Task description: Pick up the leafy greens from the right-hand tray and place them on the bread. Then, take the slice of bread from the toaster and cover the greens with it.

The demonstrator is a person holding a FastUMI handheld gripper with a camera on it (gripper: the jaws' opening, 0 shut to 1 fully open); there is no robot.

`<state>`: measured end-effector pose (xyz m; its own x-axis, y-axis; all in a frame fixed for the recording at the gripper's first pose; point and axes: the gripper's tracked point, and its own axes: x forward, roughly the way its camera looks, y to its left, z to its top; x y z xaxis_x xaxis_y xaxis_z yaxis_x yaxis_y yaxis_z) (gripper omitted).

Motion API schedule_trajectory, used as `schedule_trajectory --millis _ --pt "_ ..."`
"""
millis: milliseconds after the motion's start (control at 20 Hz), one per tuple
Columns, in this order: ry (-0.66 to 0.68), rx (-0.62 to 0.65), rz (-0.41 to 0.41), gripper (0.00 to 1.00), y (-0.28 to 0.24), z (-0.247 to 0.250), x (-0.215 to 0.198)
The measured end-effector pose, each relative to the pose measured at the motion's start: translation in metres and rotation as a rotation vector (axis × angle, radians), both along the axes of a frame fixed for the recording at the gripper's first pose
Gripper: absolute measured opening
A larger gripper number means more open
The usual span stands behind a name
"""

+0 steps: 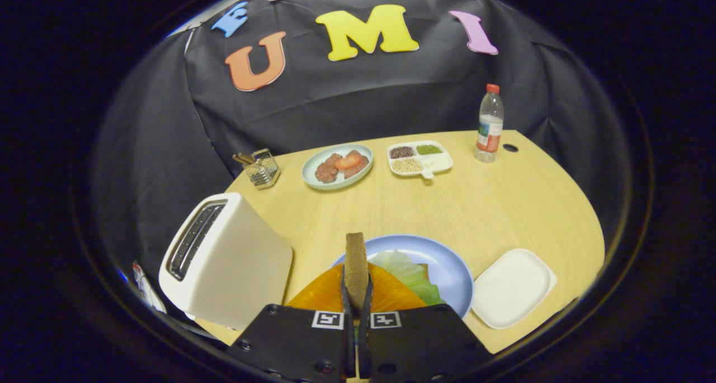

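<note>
A brown slice of bread stands on edge between my fingers, and my gripper is shut on it. It hangs over the near side of a blue plate. On that plate lie the leafy greens, just right of and beyond the fingertips. A brown corner of the lower bread peeks out behind the greens. The white toaster stands to the left of the fingers, its slots facing up. A white square tray sits to the right of the plate.
At the back of the wooden table are a pale plate with meat and tomato, a divided dish of grains, a water bottle and a small wire basket. The table's edge curves round on the right.
</note>
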<state>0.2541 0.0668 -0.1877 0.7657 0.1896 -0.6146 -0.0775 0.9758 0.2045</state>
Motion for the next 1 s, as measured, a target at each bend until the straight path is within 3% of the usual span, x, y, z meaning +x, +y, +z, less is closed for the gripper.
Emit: schedule_trajectory --millis 300,700,750,800,900,1000 --pt "0.021 -0.06 -0.032 0.05 -0.034 -0.023 0.006" --pt "0.039 -0.134 -0.011 0.1 -0.048 -0.052 0.013" --pt "0.037 -0.143 -0.005 0.27 -0.047 -0.053 0.013" --pt "0.034 -0.168 -0.012 0.27 -0.05 -0.054 0.012" --pt "0.03 -0.213 -0.024 0.49 -0.057 -0.054 0.007" --pt "0.007 -0.212 -0.031 0.9 -0.06 -0.046 0.005"
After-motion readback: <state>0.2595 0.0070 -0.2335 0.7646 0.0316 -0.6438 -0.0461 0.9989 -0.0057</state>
